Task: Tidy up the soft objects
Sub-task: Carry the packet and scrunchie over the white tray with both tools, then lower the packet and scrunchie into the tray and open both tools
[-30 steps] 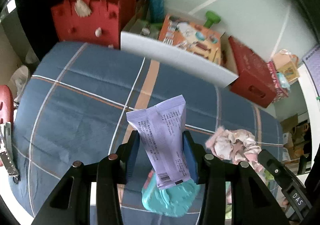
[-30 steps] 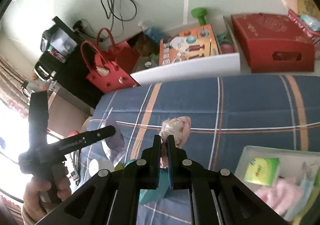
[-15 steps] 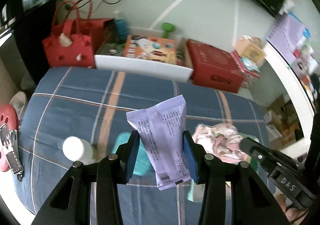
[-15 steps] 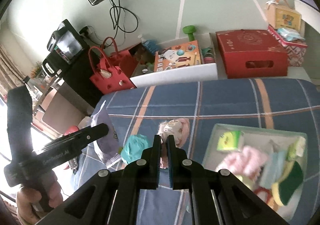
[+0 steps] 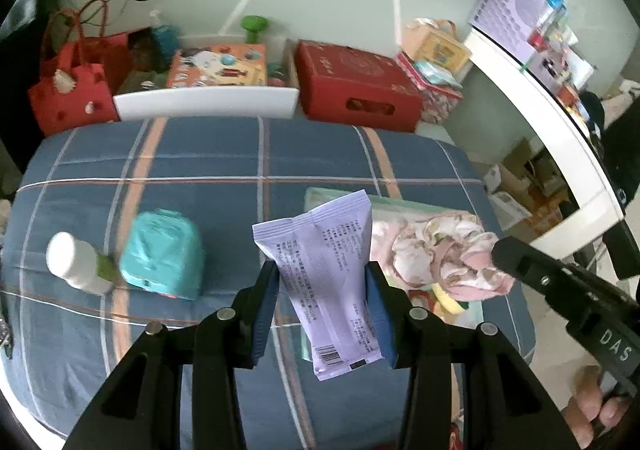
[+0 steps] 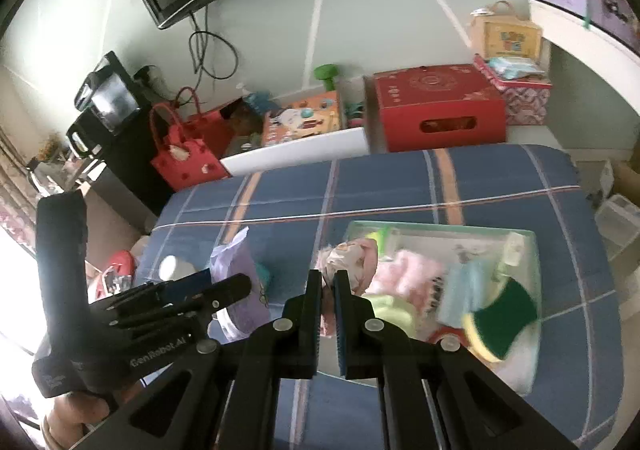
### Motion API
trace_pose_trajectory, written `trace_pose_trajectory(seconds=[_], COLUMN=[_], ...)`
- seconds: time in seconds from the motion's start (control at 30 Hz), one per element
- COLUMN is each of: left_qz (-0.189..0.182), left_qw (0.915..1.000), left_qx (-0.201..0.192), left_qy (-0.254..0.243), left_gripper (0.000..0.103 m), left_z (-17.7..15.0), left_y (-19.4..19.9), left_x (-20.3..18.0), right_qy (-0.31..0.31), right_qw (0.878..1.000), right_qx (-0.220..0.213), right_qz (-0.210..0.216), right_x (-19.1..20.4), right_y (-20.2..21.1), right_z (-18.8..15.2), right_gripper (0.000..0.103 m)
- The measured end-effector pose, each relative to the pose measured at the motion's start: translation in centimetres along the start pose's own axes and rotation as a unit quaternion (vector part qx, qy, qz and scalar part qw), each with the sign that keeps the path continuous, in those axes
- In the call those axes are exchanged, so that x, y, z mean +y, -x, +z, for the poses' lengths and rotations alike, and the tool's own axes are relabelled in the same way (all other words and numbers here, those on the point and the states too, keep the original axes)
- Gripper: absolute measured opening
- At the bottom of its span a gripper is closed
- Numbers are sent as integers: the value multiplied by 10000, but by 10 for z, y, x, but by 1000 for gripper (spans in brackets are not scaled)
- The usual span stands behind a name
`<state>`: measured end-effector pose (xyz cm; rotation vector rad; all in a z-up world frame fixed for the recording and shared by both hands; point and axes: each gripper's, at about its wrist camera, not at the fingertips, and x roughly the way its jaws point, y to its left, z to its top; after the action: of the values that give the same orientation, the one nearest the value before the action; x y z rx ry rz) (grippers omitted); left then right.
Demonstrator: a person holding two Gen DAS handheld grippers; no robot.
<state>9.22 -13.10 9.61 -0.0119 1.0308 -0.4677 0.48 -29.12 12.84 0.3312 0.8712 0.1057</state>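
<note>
Bottle (image 5: pixel 74 265) (left view only) | left fingers (image 5: pixel 322 304) grasp pouch (image 5: pixel 326 270) | right fingers (image 6: pixel 328 300) clenched on pink cloth (image 6: pixel 352 256)

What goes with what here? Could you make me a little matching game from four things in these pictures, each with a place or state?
Things:
1. lilac packet
2. pink floral cloth
3. teal pouch
4. green sponge

Places or states:
A. lying on the blue plaid cover, beside a white bottle
B. clamped in the left gripper
C. inside the pale bin
D. pinched in the right gripper

Pairs: 1-B, 2-D, 3-A, 4-C
</note>
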Motion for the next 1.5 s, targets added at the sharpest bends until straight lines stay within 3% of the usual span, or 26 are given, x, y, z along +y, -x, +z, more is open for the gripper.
trace_pose_trajectory(seconds=[0.43, 0.73, 1.23, 1.3, 1.37, 1.5], left_qz=[-44, 226, -208, -284, -378, -472], left_qw=[9993, 9983, 9977, 9977, 9975, 9975], left_qx=[270, 393, 578, 574, 574, 513], left_qy=[-257, -375, -281, -215, -140, -127], left_gripper=[45, 45, 45, 47, 61, 67], left_z=[-19, -34, -48, -49, -49, -49], left_y=[-70, -118, -146, -146, -143, -136], left_x=[-15, -8, -5, -3, -2, -3], right_qy=[-421, -571, -631, -622, -642, -676], right_qw=[9971, 9906, 9850, 9848, 9849, 9853], right_qx=[386, 799, 1136, 1132, 1092, 1008], right_qz=[-508, -949, -1136, -1164, -1181, -1202], right_x=[-67, -103, -112, -111, -111, -111], right_y=[-34, -73, -109, -110, -108, -103], right_z=[-35, -64, -88, -89, -89, -90], right_gripper=[7, 7, 7, 9, 10, 10])
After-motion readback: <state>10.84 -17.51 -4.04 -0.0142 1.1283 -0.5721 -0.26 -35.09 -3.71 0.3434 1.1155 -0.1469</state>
